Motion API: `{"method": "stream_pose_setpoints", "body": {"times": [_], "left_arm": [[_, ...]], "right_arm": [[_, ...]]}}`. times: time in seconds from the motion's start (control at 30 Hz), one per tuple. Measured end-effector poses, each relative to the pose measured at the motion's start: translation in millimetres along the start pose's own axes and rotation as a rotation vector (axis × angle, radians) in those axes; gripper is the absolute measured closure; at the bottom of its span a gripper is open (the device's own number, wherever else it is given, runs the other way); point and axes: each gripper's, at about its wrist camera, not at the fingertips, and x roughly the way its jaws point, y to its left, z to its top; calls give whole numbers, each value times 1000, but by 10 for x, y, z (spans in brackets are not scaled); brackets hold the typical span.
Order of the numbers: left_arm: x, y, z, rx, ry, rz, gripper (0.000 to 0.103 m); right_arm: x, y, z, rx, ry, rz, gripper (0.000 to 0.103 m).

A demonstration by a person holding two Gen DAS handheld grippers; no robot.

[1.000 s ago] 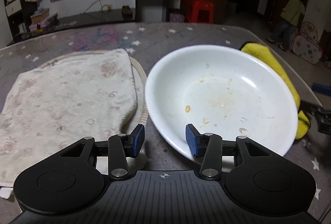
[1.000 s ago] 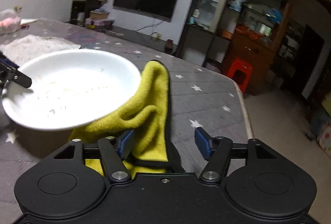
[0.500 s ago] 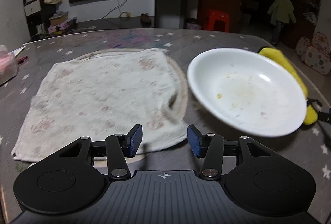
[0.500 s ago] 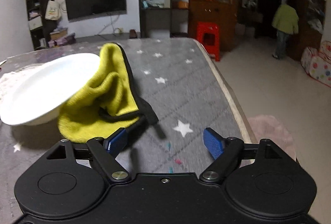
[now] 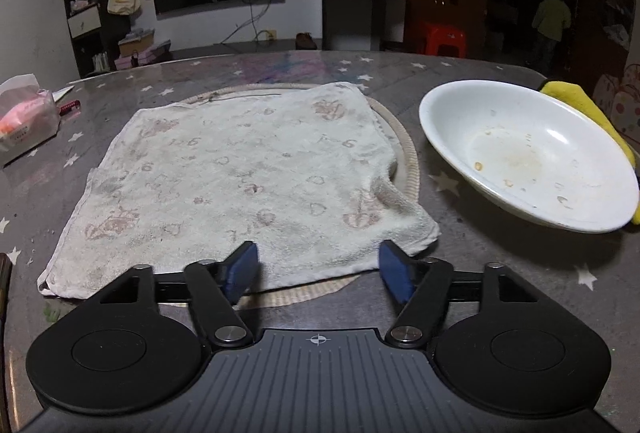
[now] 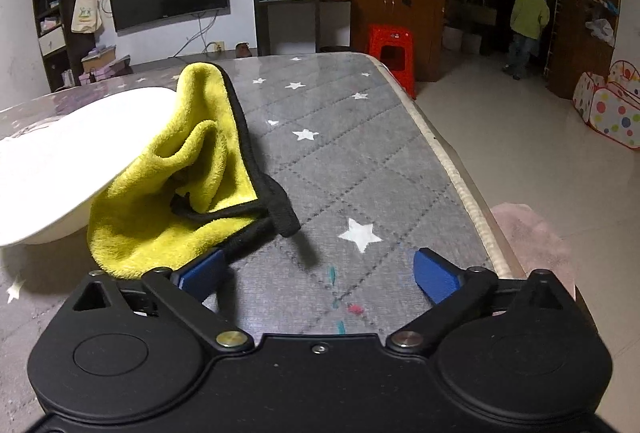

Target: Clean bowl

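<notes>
Both grippers' fingers (image 5: 240, 267) opening, apparently empty.

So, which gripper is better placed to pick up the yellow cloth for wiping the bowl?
Probably the right gripper. Its jaws are opening with nothing between them, and the yellow cloth lies just ahead of its left finger, against the bowl. The left gripper faces the white towel instead.
</notes>
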Motion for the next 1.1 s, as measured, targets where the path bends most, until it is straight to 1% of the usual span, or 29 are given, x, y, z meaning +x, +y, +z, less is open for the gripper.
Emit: {"method": "stream_pose_setpoints", "body": {"times": [0.07,0.2,0.47,1.1], "left_arm": [[19,25,-20,-10,-9,-2,21],[62,116,-23,-56,-3,-21,14],[155,210,33,-35,14,-63,1],[166,176,18,-21,14,-63,0]], "right_arm": [[-1,2,6,0,1,1,0],[-7,9,-9,-1,3,3,0],[-11,37,30,-31,6,32,0],[6,39,41,-30,2,49,0]]}}
